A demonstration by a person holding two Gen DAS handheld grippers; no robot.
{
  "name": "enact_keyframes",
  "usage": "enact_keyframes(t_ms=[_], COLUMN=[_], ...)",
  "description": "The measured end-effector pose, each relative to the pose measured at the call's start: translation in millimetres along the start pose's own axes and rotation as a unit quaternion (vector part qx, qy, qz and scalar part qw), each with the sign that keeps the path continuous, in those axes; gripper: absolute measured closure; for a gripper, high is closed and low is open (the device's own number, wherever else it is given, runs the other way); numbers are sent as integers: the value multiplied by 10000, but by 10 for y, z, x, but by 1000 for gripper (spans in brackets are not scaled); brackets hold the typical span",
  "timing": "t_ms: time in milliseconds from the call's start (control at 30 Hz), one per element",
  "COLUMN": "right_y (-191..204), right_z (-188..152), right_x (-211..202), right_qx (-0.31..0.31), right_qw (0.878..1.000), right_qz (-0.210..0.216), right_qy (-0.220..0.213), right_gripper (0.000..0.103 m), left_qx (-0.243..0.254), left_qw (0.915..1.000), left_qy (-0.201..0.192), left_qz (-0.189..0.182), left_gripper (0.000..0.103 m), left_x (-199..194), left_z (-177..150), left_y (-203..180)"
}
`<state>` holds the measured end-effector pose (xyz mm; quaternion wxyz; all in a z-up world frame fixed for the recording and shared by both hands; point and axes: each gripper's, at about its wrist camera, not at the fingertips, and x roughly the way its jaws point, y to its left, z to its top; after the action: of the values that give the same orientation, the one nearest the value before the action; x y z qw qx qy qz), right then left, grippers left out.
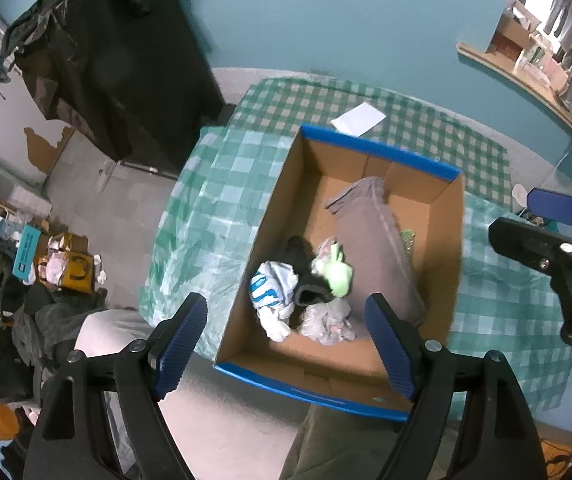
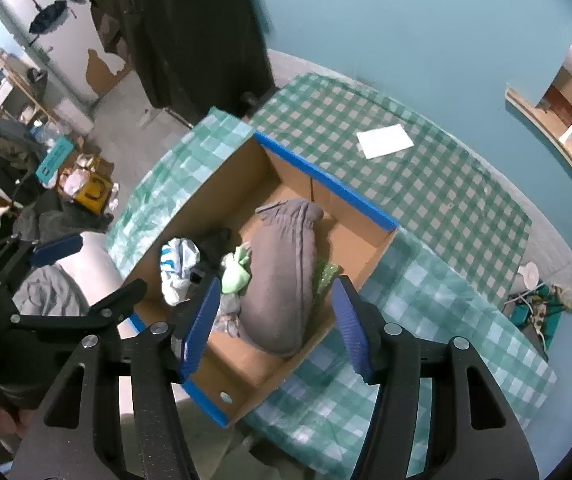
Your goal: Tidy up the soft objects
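Here, both grippers are held above the open blue-rimmed cardboard box [image 1: 382, 148], jaws apart, nothing gripped.

Left gripper [image 1: 286, 344] and right gripper [image 2: 276, 322]: blue ribbed pads are spread, with only air between them. Inside the box, a long grey rolled cloth [image 2: 286, 276] is laid lengthwise; beside it are bunched a pale green soft item [image 1: 338, 274], a black garment [image 1: 306, 276], a white-and-blue crumpled cloth [image 1: 272, 292] and a grey-white wad [image 1: 328, 320]. The box is set on a green checked tablecloth [image 2: 426, 204].

No text can be read anywhere. The teal box [image 1: 26, 254] at the left of the frame bears a label too blurred to read.
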<state>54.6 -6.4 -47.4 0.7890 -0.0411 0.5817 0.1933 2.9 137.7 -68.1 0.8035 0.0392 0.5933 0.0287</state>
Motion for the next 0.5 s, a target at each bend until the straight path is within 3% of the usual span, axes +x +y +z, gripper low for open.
enact_keyframes(t_ms=[500], right_y=[-158], right_z=[-97], right_x=[-493], right_qx=[115], right_qw=[9992], right_qz=[37], right_qy=[-385], right_gripper=[42], left_qx=[201], left_qw=[9986], left_qy=[-479], left_qz=[-33], left_gripper=[13], left_x=[-525], left_z=[49], left_y=[-273])
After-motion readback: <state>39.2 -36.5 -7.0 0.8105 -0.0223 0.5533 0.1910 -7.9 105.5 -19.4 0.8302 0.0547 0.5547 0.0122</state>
